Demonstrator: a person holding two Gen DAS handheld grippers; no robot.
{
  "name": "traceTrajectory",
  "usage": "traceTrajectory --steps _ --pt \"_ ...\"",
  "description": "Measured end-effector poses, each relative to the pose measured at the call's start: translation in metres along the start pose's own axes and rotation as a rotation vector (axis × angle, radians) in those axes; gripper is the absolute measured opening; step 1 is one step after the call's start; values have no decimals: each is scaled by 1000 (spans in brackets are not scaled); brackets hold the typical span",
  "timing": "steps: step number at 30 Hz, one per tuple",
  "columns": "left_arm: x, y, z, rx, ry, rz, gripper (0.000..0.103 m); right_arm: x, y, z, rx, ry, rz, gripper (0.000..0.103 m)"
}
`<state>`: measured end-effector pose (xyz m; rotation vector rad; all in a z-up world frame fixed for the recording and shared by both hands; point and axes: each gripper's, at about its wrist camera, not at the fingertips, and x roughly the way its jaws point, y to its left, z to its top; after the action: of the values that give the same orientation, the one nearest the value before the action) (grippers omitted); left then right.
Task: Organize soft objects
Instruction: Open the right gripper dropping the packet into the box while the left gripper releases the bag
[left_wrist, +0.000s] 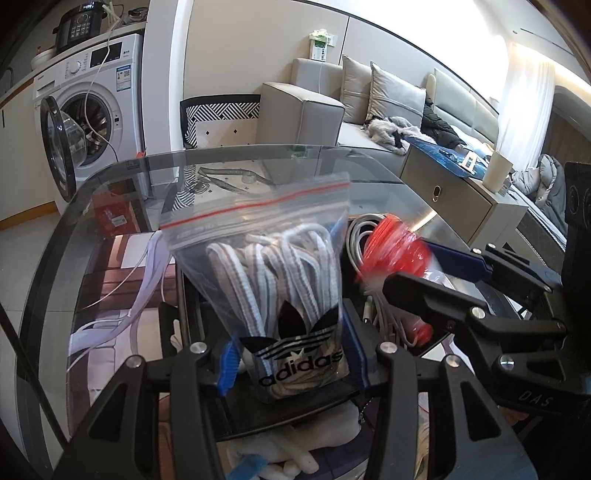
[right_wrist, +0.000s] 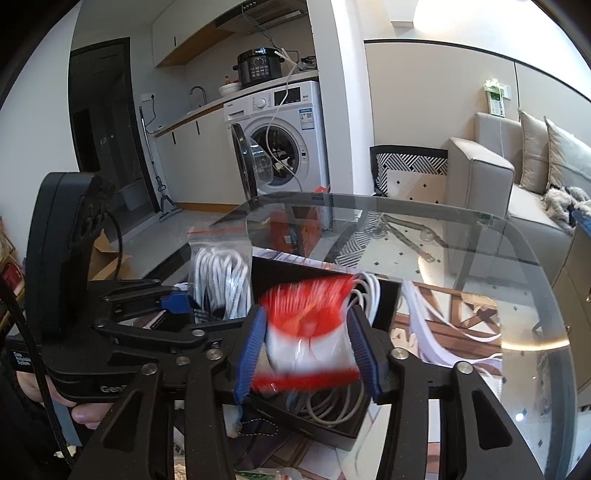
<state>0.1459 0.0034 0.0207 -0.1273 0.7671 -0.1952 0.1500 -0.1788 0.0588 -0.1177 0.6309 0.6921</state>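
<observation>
My left gripper (left_wrist: 291, 354) is shut on a clear zip bag (left_wrist: 273, 266) of white shoelaces with an adidas logo, held upright over a black tray (right_wrist: 380, 295). The bag also shows in the right wrist view (right_wrist: 218, 273). My right gripper (right_wrist: 308, 350) is shut on a red and white packet (right_wrist: 310, 332), blurred by motion, held over the same tray. That packet and the right gripper (left_wrist: 413, 273) show at the right of the left wrist view. White cables (left_wrist: 360, 229) lie coiled in the tray.
A glass table (right_wrist: 461, 258) carries the tray; white straps (left_wrist: 140, 295) lie on it to the left. White gloves (left_wrist: 280, 454) lie below the left gripper. A washing machine (right_wrist: 277, 136), sofa (right_wrist: 517, 170) and low cabinet (left_wrist: 450, 199) stand beyond.
</observation>
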Motion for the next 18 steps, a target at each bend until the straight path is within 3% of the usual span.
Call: traceTrajectory --steps 1,5,8,11,12,13,18 --pt "-2 0 0 -1 -6 -1 61 -2 -1 0 0 -3 -4 48" --pt "-11 3 0 -16 -32 -4 79 -10 -6 -2 9 -7 -23 49" --pt "-16 4 -1 -12 -46 -1 82 -17 -11 -5 20 -10 -43 56" --pt "-22 3 -2 5 -66 -1 90 -25 -14 -8 29 -22 -56 80" --pt "-25 2 -3 13 -74 13 100 -29 -15 -9 37 -31 -58 90" --pt "-28 1 -4 16 -84 31 103 -32 -16 -11 44 -40 -64 96" --pt "-39 3 -9 26 -111 61 103 -42 -16 -18 57 -45 -90 102"
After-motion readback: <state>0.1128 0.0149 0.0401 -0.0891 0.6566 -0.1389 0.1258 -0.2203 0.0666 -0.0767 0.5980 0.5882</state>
